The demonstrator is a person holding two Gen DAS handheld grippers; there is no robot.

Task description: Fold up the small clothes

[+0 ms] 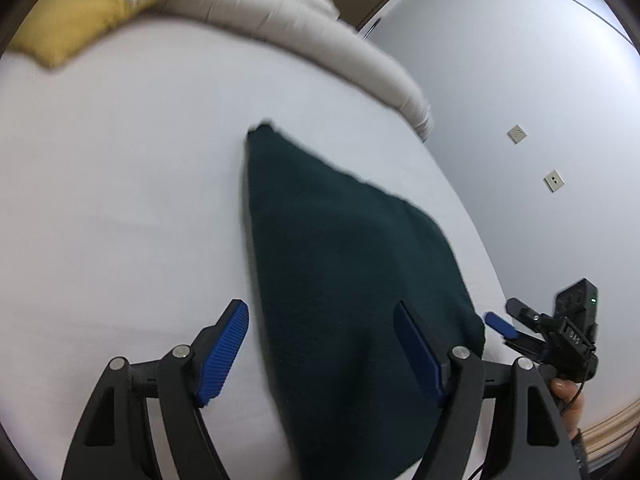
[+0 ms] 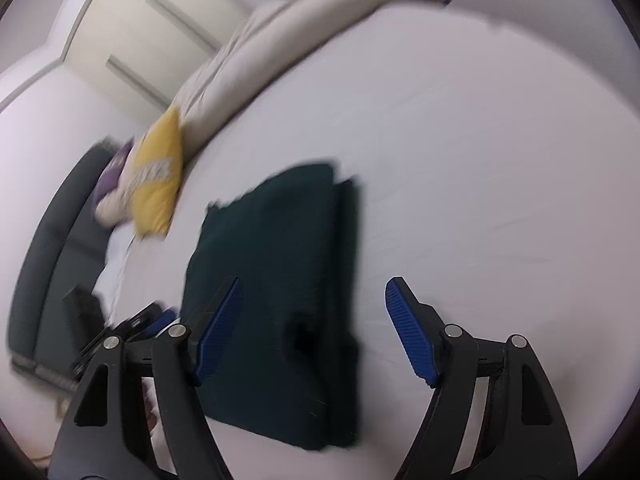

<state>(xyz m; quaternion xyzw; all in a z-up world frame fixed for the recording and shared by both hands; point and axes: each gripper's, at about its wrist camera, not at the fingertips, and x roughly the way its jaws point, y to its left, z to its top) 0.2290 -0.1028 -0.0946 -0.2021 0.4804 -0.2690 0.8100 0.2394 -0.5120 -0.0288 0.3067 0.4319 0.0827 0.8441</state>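
Observation:
A dark green folded cloth [image 1: 344, 264] lies flat on the white bed sheet [image 1: 120, 200]. My left gripper [image 1: 320, 348] is open just above its near end, the blue pads [image 1: 222, 354] wide apart and empty. My right gripper [image 2: 314, 328] is open too, over the cloth's near right edge [image 2: 280, 280], holding nothing. The right gripper also shows in the left wrist view [image 1: 516, 324] at the cloth's right corner. The left gripper shows blurred at the lower left of the right wrist view [image 2: 152, 322]. Layered folds show along the cloth's right side.
A beige rolled duvet [image 1: 320, 28] runs along the far side of the bed. A yellow pillow [image 1: 80, 20] lies at the far left, with a purple item [image 2: 116, 176] beside it. A dark headboard [image 2: 52, 248] and a grey wall [image 1: 540, 120] border the bed.

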